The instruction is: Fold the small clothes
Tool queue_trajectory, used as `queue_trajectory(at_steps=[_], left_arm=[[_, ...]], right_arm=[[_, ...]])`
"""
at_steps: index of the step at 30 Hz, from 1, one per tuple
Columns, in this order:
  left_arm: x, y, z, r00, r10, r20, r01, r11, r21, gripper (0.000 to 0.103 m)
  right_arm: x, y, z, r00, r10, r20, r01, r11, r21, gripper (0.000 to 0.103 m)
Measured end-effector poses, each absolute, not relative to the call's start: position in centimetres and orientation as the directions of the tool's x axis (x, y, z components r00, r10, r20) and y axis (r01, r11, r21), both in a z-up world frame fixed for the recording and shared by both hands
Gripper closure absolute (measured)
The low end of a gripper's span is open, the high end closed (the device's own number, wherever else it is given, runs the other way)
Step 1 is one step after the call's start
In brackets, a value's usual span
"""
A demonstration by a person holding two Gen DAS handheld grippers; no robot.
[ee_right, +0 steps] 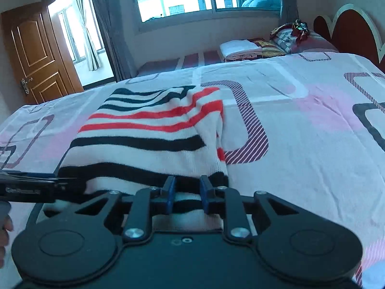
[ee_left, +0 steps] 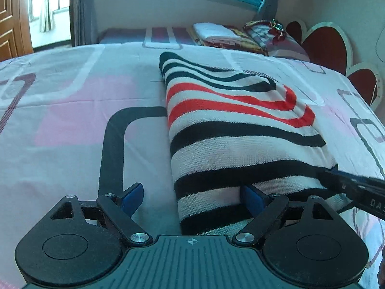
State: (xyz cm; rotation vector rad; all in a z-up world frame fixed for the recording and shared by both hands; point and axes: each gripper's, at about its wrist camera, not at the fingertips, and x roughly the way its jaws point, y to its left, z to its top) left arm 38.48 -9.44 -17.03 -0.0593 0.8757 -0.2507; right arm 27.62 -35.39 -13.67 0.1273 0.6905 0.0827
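A folded knit garment with black, red and white stripes (ee_left: 231,130) lies on the bed and also shows in the right wrist view (ee_right: 149,139). My left gripper (ee_left: 192,195) is wide open; the garment's near left corner lies between its blue pads, and the right pad (ee_left: 252,198) is tucked under the fabric edge. My right gripper (ee_right: 186,193) stands partly open with the garment's near edge between its blue pads. The right gripper's fingers (ee_left: 351,183) reach the garment's near right edge in the left wrist view. The left gripper (ee_right: 36,187) enters from the left in the right wrist view.
The bed has a pink and white sheet with rounded-square prints (ee_left: 72,110). A stack of folded clothes (ee_right: 240,48) and pillows (ee_right: 288,36) lie at the far end by a red heart-shaped headboard (ee_left: 324,45). A window and a wooden door (ee_right: 33,55) stand beyond.
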Motion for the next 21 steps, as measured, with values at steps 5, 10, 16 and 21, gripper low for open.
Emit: queue_trajectory(at_steps=[5,10,16,21], left_arm=[[38.5,-9.4,-15.4,0.624,-0.243,-0.742,0.196,0.969,-0.153,0.016],[39.0,-9.7,-13.6,0.648,-0.238,-0.723,0.182,0.971,-0.156,0.016],[40.4,-9.7,-13.1,0.655,-0.229,-0.720,0.164,0.973,-0.160,0.015],[41.8,-9.8,-13.7,0.644,-0.223,-0.732,0.146,0.975,-0.168,0.015]], right_arm=[[27.3,-36.5,-13.2,0.743,0.163,-0.649,-0.016,0.974,0.226,0.077],[27.6,-36.6,-10.9,0.760,0.196,-0.619,-0.029,0.963,0.270,0.056],[29.0,-36.4,-9.8,0.772,0.167,-0.614,-0.038,0.975,0.218,0.038],[30.2,-36.3,-10.3,0.760,0.164,-0.629,-0.046,0.979,0.200,0.033]])
